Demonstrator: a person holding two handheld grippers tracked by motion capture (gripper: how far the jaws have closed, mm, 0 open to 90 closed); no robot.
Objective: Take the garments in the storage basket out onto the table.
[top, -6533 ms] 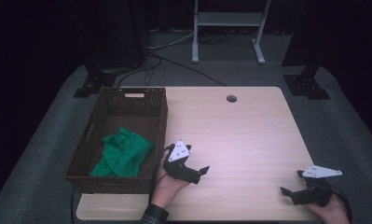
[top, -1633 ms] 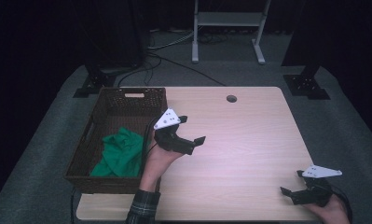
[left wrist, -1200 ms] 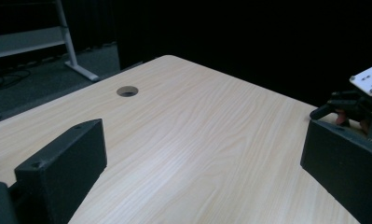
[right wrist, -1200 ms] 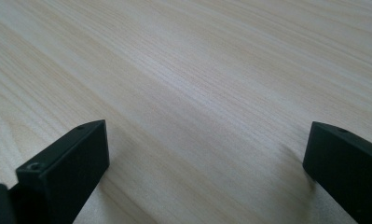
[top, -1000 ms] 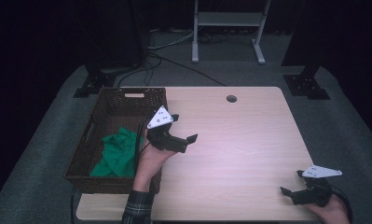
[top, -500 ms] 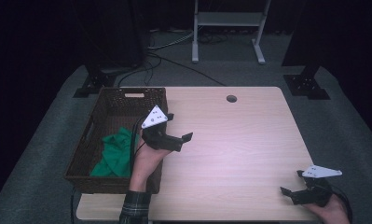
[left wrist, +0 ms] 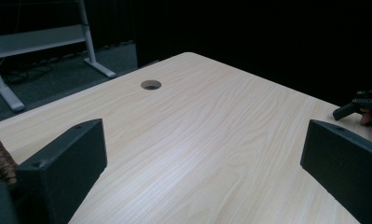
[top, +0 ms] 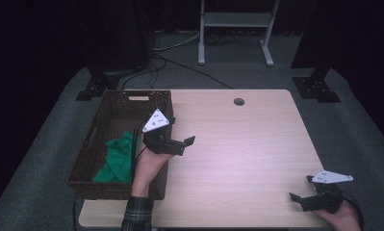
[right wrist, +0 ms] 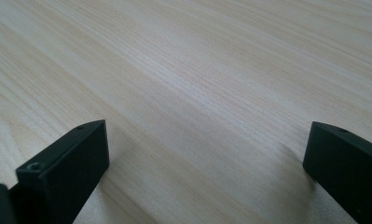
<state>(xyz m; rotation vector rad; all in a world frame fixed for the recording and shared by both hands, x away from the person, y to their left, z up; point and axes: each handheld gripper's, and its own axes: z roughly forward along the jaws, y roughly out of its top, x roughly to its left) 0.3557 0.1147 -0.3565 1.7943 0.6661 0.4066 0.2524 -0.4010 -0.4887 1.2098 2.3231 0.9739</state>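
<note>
A dark wicker basket stands on the left part of the light wooden table, with a crumpled green cloth in its near half. My left gripper hovers over the basket's right rim, its jaws pointing right across the table. They are open, and in the left gripper view nothing lies between them. My right gripper rests low at the table's front right corner. It is open too, and the right gripper view has only bare wood between the jaws.
A round cable hole sits near the table's far edge; it also appears in the left gripper view. A white metal stand and cables lie on the grey floor behind. A dark stand foot is at the far right.
My left gripper has risen from the table's front and drifted back and left, over the basket's right rim, staying open and empty. The right gripper has not moved.
</note>
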